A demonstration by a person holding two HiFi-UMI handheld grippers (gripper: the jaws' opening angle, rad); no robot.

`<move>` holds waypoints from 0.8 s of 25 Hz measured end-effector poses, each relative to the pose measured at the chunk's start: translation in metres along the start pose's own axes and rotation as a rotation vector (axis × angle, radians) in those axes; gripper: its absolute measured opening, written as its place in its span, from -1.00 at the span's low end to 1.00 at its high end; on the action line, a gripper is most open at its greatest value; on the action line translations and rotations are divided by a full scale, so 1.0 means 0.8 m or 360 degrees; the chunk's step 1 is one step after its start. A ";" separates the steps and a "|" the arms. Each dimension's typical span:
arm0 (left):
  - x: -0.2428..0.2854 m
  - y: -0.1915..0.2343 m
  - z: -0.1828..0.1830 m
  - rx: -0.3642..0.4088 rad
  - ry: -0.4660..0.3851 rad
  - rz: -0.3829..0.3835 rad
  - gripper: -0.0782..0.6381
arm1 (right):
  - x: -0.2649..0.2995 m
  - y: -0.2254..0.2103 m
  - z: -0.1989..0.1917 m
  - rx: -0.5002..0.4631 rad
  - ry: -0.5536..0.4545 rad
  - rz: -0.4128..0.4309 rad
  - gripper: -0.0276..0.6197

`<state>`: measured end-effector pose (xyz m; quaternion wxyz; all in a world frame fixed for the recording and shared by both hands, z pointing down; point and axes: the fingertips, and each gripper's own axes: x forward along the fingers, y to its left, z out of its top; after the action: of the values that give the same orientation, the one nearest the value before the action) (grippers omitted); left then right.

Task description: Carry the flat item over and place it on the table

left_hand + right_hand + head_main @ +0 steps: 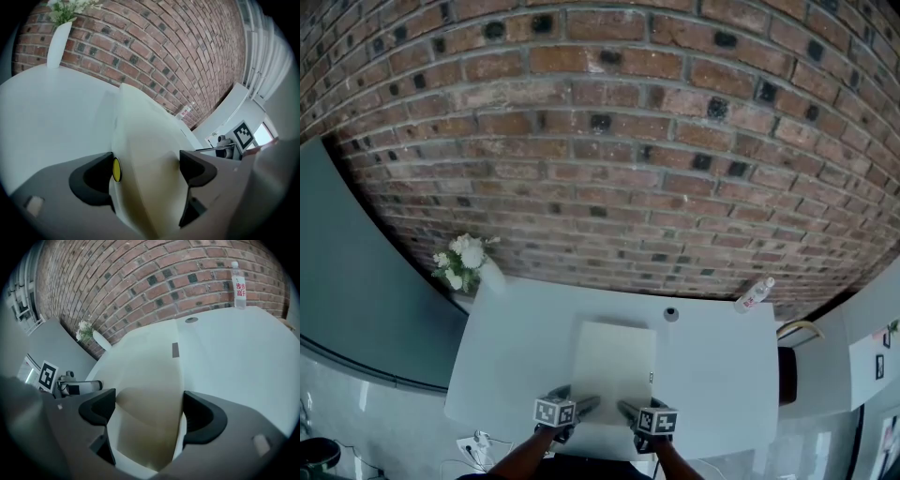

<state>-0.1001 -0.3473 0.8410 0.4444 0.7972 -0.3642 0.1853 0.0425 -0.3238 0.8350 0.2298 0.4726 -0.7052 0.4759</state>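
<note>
One pale sheet lies on the white bench, its near edge taken up by two grippers. The left gripper and right gripper come in at the near corners, angled toward each other, each with a marker cube on top.

The left gripper view shows the left gripper with its jaws partly closed on the sheet, which bows up between them and touches both sides. The right gripper holds the sheet the same way, the sheet's shaded underside showing in the gap.

Also on the bench are one vase of white flowers at the far left corner, one bottle at the far right, and one small round thing past the sheet's far edge; what it is I cannot tell.

The bottle's red label and a dark tab on the sheet's edge read clearly only in the right gripper view. Behind stands a brick wall. The person's forearms are cut off by the head view's lower edge.
</note>
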 end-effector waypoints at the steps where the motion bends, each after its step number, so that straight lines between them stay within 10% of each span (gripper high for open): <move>1: 0.001 0.001 -0.001 0.0002 0.0011 0.0003 0.48 | 0.001 -0.001 -0.001 -0.0003 0.0007 -0.0003 0.51; 20: -0.011 0.008 0.000 0.0017 0.0022 -0.0003 0.55 | -0.015 0.007 0.017 -0.0228 -0.0120 0.0009 0.45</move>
<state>-0.1108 -0.3460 0.8390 0.4428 0.7986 -0.3594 0.1924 0.0445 -0.3301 0.8171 0.2349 0.4706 -0.7469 0.4067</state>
